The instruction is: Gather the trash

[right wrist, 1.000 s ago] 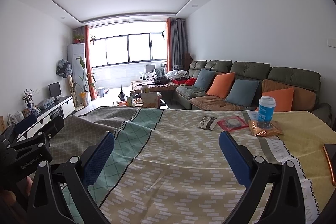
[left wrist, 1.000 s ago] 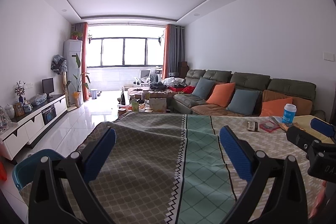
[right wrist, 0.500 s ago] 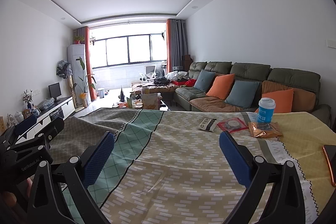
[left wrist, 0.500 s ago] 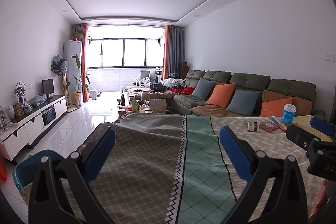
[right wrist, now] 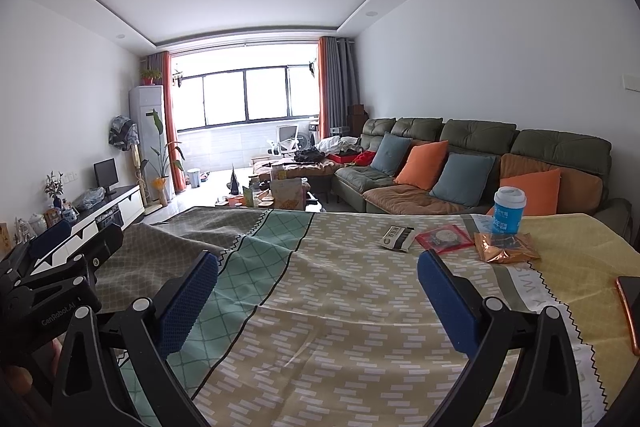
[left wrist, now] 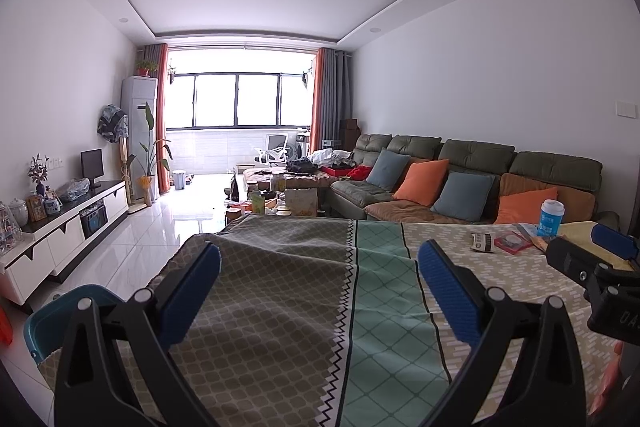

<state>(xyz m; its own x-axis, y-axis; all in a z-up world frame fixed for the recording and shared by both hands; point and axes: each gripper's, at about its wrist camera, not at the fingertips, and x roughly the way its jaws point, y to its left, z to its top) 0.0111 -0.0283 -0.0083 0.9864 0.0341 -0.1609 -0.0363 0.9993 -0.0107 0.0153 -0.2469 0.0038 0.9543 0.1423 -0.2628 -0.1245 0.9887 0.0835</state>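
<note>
Trash lies at the far right of the patterned tablecloth [right wrist: 340, 291]: a white and black wrapper [right wrist: 397, 237], a red packet [right wrist: 443, 238], a crumpled orange foil wrapper [right wrist: 505, 247] and a blue paper cup [right wrist: 509, 209] standing upright. They also show small in the left wrist view: the wrapper [left wrist: 483, 242], the packet [left wrist: 513, 240] and the cup [left wrist: 551, 217]. My right gripper [right wrist: 318, 301] is open and empty, above the cloth, short of the trash. My left gripper [left wrist: 319, 293] is open and empty over the cloth's left part.
A teal bin [left wrist: 60, 319] stands on the floor at the table's left corner. A phone with an orange edge [right wrist: 629, 303] lies at the table's right edge. A sofa with cushions [right wrist: 460, 163] stands behind the table. A low TV cabinet [left wrist: 68, 227] lines the left wall.
Both grippers have barely moved; the right wrist view has shifted very slightly. Nothing was taken hold of.
</note>
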